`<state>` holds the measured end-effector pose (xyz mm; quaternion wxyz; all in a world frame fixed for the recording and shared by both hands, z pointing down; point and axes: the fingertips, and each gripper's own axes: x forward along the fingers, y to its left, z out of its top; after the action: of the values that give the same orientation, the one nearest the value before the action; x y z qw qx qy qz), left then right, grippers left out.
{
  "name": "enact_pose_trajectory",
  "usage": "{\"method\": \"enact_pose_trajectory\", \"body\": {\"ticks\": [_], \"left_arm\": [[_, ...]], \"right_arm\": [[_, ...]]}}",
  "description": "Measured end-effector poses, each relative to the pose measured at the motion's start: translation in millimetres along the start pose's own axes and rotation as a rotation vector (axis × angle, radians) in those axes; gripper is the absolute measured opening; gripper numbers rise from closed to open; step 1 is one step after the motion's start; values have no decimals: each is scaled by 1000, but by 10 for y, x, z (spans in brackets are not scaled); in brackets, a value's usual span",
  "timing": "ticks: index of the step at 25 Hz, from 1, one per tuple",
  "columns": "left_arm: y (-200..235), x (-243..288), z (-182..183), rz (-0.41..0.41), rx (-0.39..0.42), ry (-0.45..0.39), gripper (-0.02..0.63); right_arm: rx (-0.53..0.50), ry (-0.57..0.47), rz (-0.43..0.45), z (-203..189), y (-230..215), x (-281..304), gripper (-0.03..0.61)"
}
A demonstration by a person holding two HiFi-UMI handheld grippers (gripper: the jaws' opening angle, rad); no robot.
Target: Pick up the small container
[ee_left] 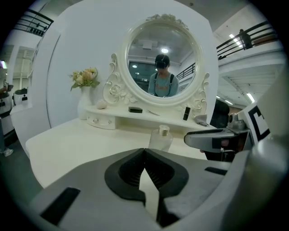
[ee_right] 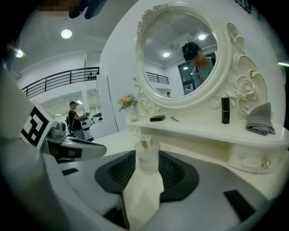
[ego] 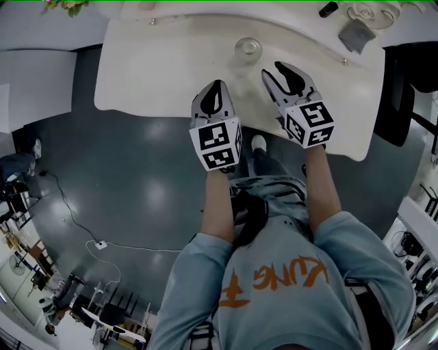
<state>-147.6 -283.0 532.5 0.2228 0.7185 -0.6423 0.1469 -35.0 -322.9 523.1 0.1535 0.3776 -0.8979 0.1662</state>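
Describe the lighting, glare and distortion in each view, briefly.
Head view: fisheye bends the edges; ceiling light glares in pale patches on the dark floor; the table is evenly lit. Left gripper view: black round vignette; lamps reflect brightly in the mirror. Right gripper view: same vignette; the small container is translucent, low in contrast against the pale table.

The small container's (ee_left: 161,138) base hides behind the left gripper's (ee_left: 144,150) fingers (ee_left: 124,171); the flowers (ego: 67,5) are cut off.
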Motion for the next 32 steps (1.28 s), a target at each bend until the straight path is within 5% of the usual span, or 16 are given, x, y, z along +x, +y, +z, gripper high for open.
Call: {"method": "enact_pose_trajectory", "body": {"ticks": [10,32], "left_arm": [[21,253,-9,-41,-39,24,21],[315,516,-31,-70,-56,79,21]], "right_arm": [[-103,105,17,-222,58,460,293],[-128,151,-19,-220,-30,1028,324]]}}
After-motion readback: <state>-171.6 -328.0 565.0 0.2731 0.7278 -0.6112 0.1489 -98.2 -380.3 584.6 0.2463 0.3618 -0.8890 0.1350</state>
